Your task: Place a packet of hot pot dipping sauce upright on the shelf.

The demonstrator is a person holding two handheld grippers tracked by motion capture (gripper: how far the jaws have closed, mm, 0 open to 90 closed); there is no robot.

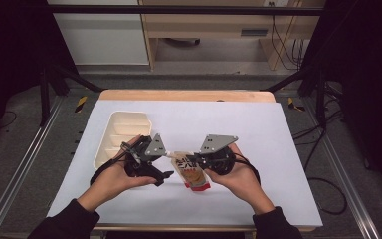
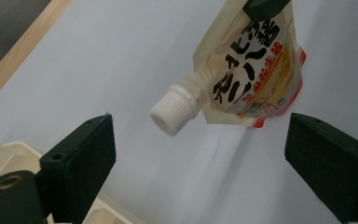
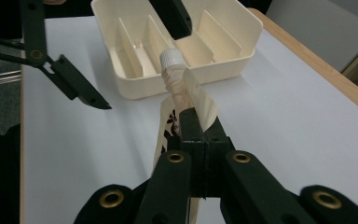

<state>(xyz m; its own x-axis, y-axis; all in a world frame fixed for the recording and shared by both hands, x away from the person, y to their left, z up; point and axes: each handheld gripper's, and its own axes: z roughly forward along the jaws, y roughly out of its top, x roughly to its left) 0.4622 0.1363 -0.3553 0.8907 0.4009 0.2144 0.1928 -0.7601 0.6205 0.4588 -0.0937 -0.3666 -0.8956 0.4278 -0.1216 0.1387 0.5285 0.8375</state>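
We see right gripper fingers clamped on pouch, cap toward tray, left gripper fingers wide apart beside cap, holding nothing, white tabletop

Glossy cream foil-look spout pouch with ribbed white plastic cap, pinched in matt black plastic right gripper. Smooth cream plastic divided tray beyond it. Matt white table sheet, pale wood edge.
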